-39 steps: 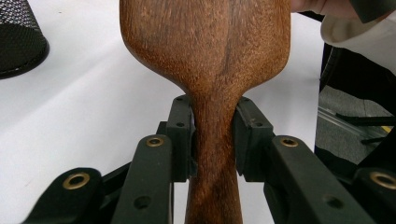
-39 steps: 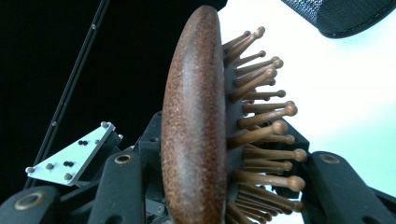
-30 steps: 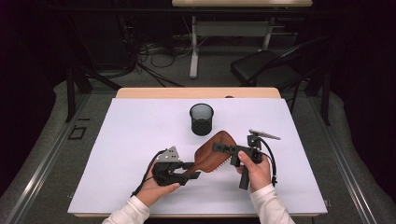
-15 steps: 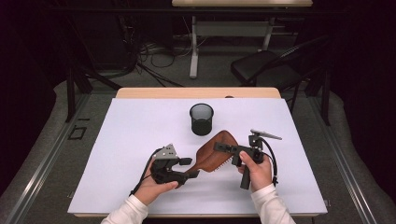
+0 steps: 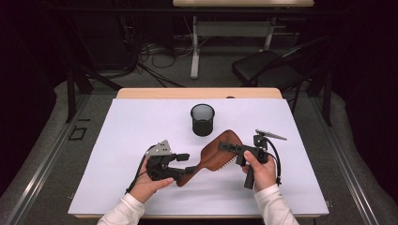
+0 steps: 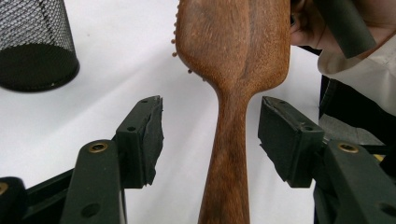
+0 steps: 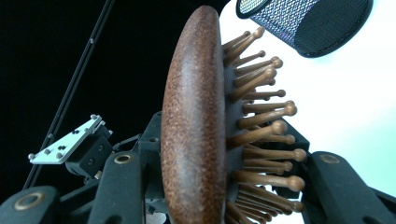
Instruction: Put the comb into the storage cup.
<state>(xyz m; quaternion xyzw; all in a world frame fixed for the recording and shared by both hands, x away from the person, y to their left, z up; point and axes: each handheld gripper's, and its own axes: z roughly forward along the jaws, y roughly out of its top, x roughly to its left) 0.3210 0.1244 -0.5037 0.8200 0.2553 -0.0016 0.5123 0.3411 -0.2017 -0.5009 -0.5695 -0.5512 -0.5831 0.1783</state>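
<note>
My right gripper (image 5: 230, 149) clamps the wooden hairbrush (image 5: 217, 155) head near the tabletop's (image 5: 117, 136) front edge — my left gripper's (image 5: 187, 164) jaws, just opened, flank its handle without touching.

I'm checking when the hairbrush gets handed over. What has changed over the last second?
The left gripper has just opened its jaws: its pads now stand clear on both sides of the hairbrush handle, so it has let go. The right gripper stays shut on the brush head, back against one jaw, bristles against the other. The brush and the mesh cup on the table have not visibly moved.
</note>
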